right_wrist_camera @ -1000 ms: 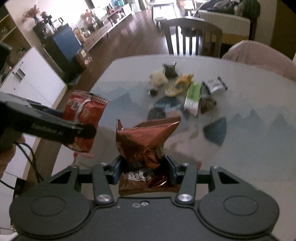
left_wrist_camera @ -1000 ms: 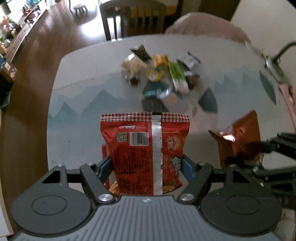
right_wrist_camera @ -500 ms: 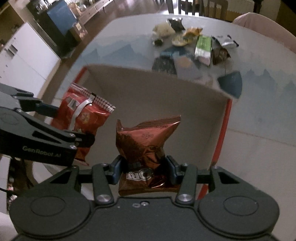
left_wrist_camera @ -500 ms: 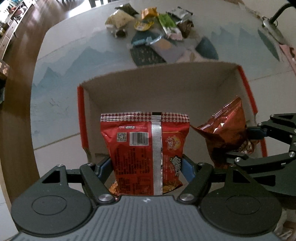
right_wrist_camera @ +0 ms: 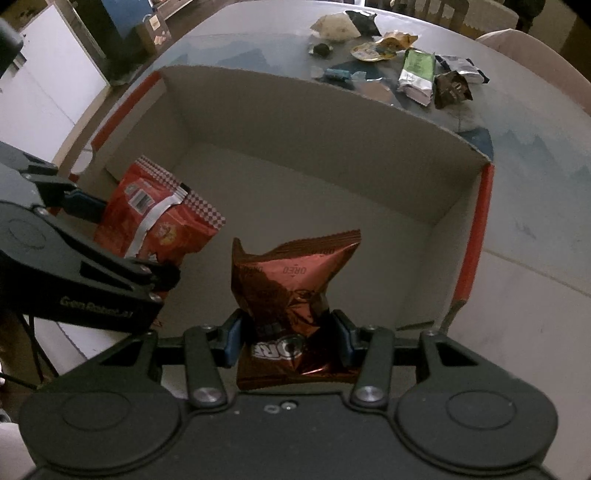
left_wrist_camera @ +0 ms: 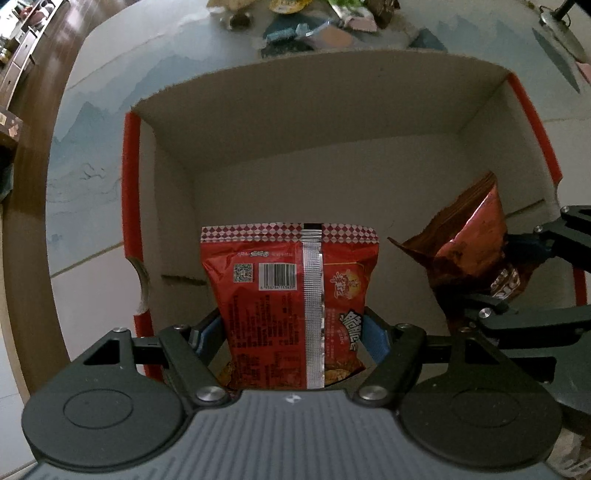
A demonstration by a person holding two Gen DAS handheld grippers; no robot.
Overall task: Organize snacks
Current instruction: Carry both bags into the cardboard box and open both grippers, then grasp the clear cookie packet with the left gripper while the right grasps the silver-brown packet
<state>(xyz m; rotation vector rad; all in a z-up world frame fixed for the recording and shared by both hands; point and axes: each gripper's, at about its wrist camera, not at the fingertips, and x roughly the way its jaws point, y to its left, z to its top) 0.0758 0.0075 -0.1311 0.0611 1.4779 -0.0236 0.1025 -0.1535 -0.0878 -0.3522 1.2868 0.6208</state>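
Left wrist: left gripper [left_wrist_camera: 291, 332] fingers clamped on red snack packet [left_wrist_camera: 290, 295], held over open cardboard box [left_wrist_camera: 332, 110] on tabletop [left_wrist_camera: 92, 147].
Right wrist: right gripper [right_wrist_camera: 288, 336] fingers clamped on copper Oreo bag [right_wrist_camera: 291, 291], inside the same box; loose snacks [right_wrist_camera: 406, 66] beyond.

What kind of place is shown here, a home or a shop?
Most likely a home dining area: a wooden dining chair at the far side of the table with a blue mountain-pattern cover, a white cabinet beside a wooden floor.

Home dining room: table [right_wrist_camera: 535, 155], chair [right_wrist_camera: 436, 9].
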